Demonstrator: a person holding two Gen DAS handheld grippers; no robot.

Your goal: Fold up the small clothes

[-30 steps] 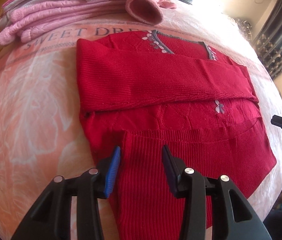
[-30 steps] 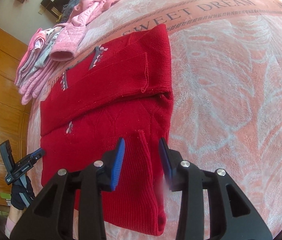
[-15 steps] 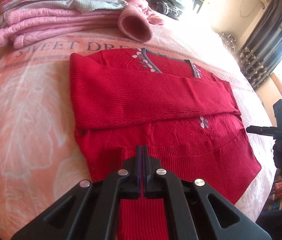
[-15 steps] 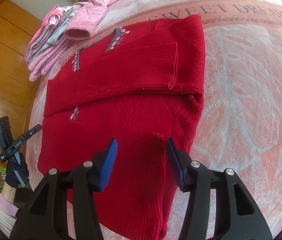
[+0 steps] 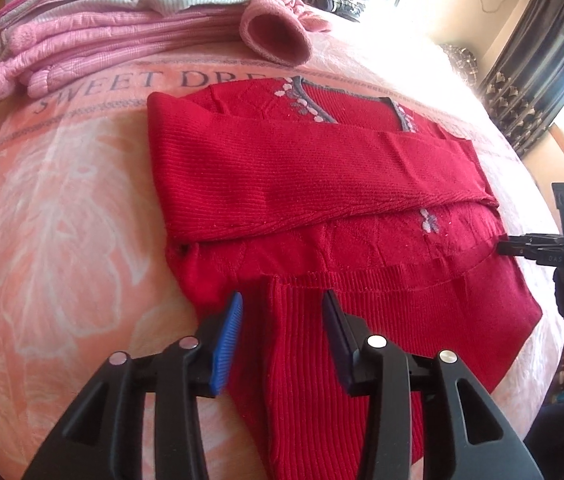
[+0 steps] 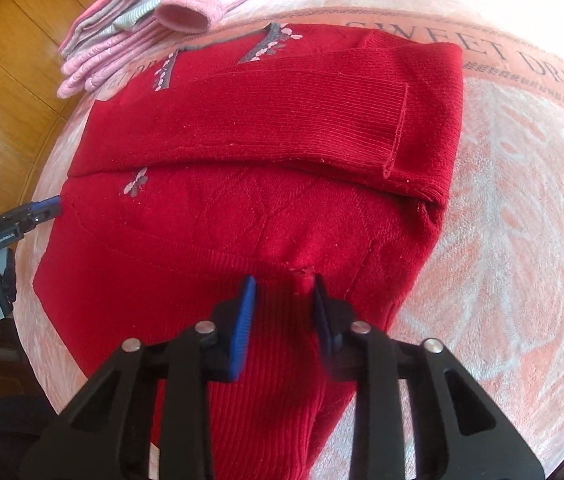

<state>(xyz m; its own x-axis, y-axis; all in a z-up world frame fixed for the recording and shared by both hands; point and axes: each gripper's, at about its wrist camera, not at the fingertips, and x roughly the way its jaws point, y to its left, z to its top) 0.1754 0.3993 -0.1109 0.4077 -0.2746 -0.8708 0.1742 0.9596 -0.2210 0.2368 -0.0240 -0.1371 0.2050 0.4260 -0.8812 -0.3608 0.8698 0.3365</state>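
left gripper [image 5: 282,322]: fingers spread apart, one on each side of a raised fold of the ribbed hem. they are not squeezing it.
right gripper [image 6: 283,308]: fingers a little apart, with a small bump of the hem between them. the far finger seems to touch the bump, but i cannot tell if it is pinched.
red sweater [image 5: 321,184]: lies flat on the blanket, just ahead of both pairs of fingers. its sleeves are folded across the chest. the hem is the part nearest the fingers.
blanket [image 5: 62,220]: pink with pale leaves and big letters, under the sweater.
pink clothes [image 5: 102,40]: a folded pile far ahead of the fingers, past the sweater's neck.
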